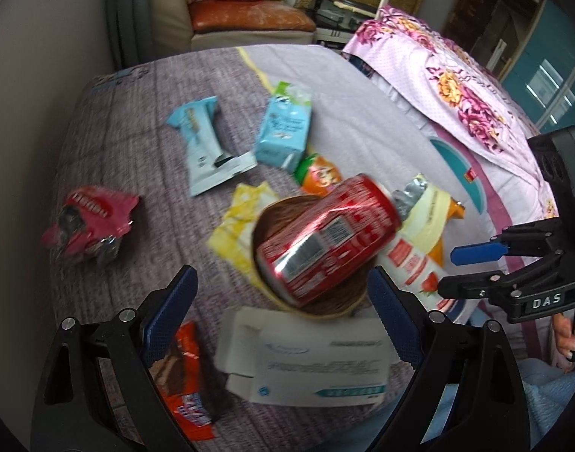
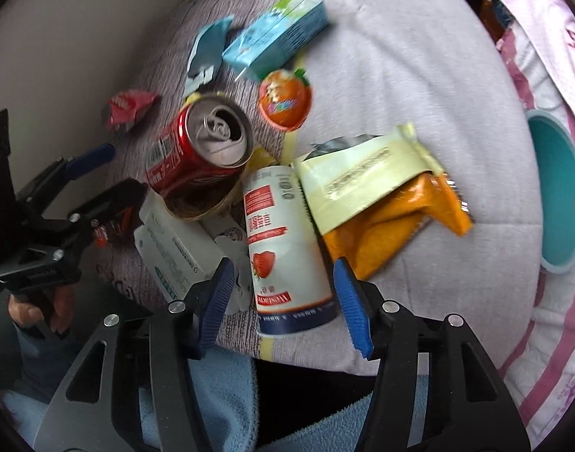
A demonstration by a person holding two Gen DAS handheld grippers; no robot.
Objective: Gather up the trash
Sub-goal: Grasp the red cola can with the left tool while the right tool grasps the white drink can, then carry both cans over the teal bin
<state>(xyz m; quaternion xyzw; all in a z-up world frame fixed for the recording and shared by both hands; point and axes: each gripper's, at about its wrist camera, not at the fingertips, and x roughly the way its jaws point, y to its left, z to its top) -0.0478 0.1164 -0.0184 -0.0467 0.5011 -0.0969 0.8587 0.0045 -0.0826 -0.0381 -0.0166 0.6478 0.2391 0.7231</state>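
A red soda can (image 1: pixel 327 237) lies tilted in a small brown wicker basket (image 1: pixel 325 307) on the bed; both show in the right wrist view, the can (image 2: pixel 200 150) and the basket (image 2: pixel 204 203). My left gripper (image 1: pixel 279 316) is open, just in front of the basket, above a white carton (image 1: pixel 310 361). My right gripper (image 2: pixel 285 301) is open, its jaws either side of a white strawberry-print bottle (image 2: pixel 283 248). It also shows in the left wrist view (image 1: pixel 453 271), to the right of the basket.
Scattered on the grey blanket (image 1: pixel 136 143): blue wrapper (image 1: pixel 204 143), blue box (image 1: pixel 283 132), red wrapper (image 1: pixel 87 222), yellow wrapper (image 1: pixel 242 218), orange cup (image 2: pixel 285 100), pale yellow packet (image 2: pixel 366 177) over an orange packet (image 2: pixel 396 226), chocolate wrapper (image 1: pixel 185 376). Floral pillow (image 1: pixel 456 83) right.
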